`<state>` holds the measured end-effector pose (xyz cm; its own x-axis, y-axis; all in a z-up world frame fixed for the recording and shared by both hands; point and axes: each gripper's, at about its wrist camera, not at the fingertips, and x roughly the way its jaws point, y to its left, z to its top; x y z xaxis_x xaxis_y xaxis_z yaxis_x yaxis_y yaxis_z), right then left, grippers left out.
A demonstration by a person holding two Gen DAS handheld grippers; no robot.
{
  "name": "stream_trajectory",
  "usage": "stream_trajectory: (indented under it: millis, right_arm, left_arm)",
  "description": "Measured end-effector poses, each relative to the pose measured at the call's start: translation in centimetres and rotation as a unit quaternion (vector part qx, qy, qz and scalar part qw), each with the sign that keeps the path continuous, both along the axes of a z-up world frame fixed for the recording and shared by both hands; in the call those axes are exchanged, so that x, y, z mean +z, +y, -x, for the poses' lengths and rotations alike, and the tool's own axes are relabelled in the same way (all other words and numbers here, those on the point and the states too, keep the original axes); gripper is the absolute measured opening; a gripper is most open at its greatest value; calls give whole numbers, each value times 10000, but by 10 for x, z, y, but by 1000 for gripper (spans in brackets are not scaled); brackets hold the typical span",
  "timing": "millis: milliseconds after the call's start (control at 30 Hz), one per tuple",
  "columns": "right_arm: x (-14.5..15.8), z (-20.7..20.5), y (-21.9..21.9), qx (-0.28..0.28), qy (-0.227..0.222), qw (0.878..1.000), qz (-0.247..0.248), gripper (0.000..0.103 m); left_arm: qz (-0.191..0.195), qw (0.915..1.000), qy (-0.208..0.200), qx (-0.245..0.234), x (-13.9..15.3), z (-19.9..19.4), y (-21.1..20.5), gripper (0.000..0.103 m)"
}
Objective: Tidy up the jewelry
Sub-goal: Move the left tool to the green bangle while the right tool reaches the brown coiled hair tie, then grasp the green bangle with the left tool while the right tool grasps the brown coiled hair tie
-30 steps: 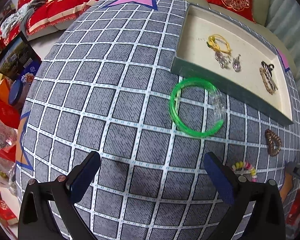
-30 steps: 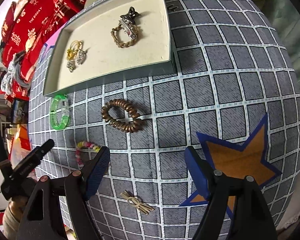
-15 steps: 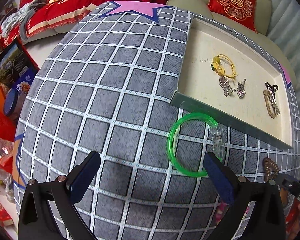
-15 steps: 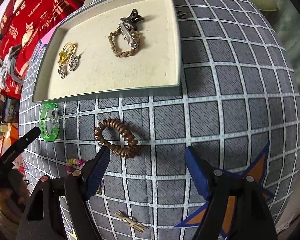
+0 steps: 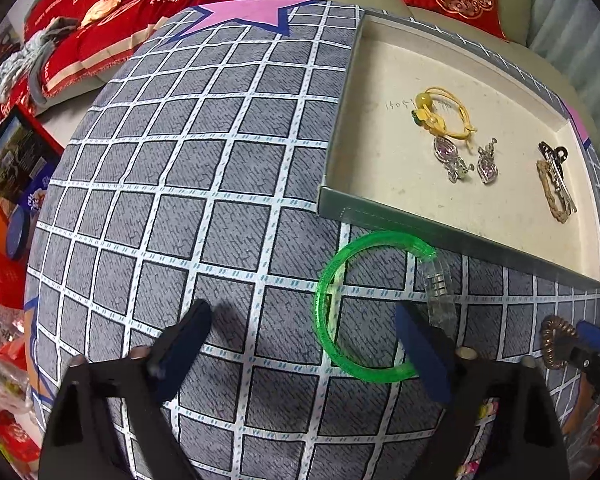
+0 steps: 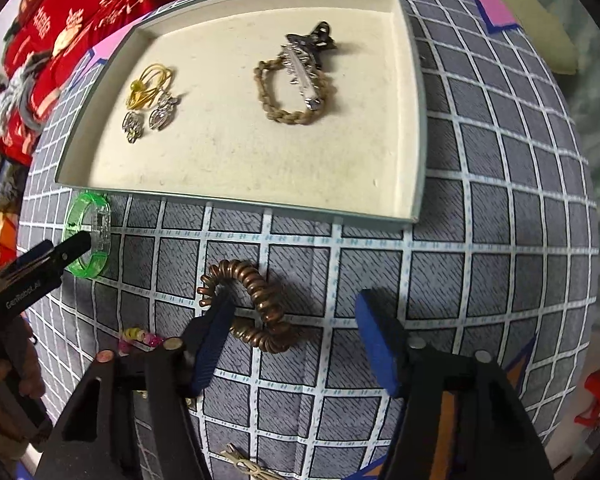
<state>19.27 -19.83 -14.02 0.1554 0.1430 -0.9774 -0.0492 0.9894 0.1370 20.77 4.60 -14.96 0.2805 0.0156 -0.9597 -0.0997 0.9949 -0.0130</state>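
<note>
While two earrings lie trayed, one bangle waits.

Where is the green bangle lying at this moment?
The green bangle lies on the checked cloth beside the tray's near wall, partly behind one finger of the left gripper.

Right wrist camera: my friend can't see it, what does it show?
The open right gripper reaches over a coiled brown hair tie on a checked cloth. Behind is a tray holding a yellow band, earrings and a clip.
</note>
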Motion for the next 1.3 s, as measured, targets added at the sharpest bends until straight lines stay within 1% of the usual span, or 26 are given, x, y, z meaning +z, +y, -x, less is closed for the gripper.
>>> stream_trajectory:
  millis: [67,133,167,200,267,300,400,433,467,500,533,567,633,667,767,933,1000,1033,1100,1167,1200,1267,1300]
  right_arm:
    - [0,-1,9,141,-46,9998,148,54]
    - [-1,-2,16,268,-82,9992,287,49]
    - [-1,-2,19,315,-95,9989,340,48]
    - [-1,-2,22,367,-107,9985,398,47]
    - [-2,1,27,429,-119,9979,469,44]
    - [-2,1,29,457,-121,9976,510,42]
    - [-4,3,39,594,-133,9958,686,36]
    - [-4,5,42,620,-135,9956,684,33]
    - [-5,6,45,631,-136,9956,682,30]
    - [-5,6,47,643,-136,9955,683,23]
    - [-5,8,48,641,-131,9956,672,15]
    - [-5,8,49,617,-123,9960,631,13]
    - [-7,20,49,545,-97,9972,506,12]
    - [-5,27,39,510,-79,9978,419,12]
    - [-3,35,32,449,-67,9988,199,12]
    - [3,52,27,356,-59,9993,-36,12]
    - [4,61,24,251,-28,9996,-150,12]
    - [7,56,13,212,-10,9996,-195,12]
    - [10,65,14,126,14,9995,-275,12]
    - [13,58,1,84,28,9994,-328,12]
    - [14,61,-1,61,31,9993,-368,12]
    - [16,62,-7,20,41,9990,-435,12]
    - [17,63,-9,-6,44,9989,-468,12]
  left_arm:
    - [-24,10000,-13,-47,0,0,-4,91]
    - [-30,9999,-54,-133,2,0,-8,85]
    - [-31,9998,-69,-166,4,2,-10,80]
    - [-43,9997,-87,-229,5,1,-13,78]
    - [-45,9993,-120,-349,8,2,-19,66]
    - [-31,9990,-136,-425,9,1,-22,63]
    - [2,9983,-153,-563,11,-1,-28,46]
    - [9,9982,-151,-586,11,-1,-30,45]
    - [7,9981,-149,-600,10,-3,-35,40]
    - [11,9980,-157,-612,10,-2,-42,31]
    - [36,9979,-162,-627,10,-2,-44,25]
    - [71,9978,-152,-639,9,0,-46,19]
    - [195,9975,-128,-663,11,6,-48,19]
    - [215,9974,-135,-673,12,10,-48,19]
    - [239,9971,-173,-707,14,15,-47,19]
    - [342,9964,-222,-747,21,33,-50,19]
    - [372,9961,-239,-770,26,46,-50,19]
    - [381,9959,-241,-779,26,47,-46,19]
    - [377,9959,-240,-786,29,54,-43,19]
    - [388,9960,-239,-767,32,62,-44,19]
    - [379,9962,-238,-750,33,62,-44,19]
    - [312,9974,-219,-615,35,64,-39,19]
    - [349,9977,-235,-533,36,63,-37,19]
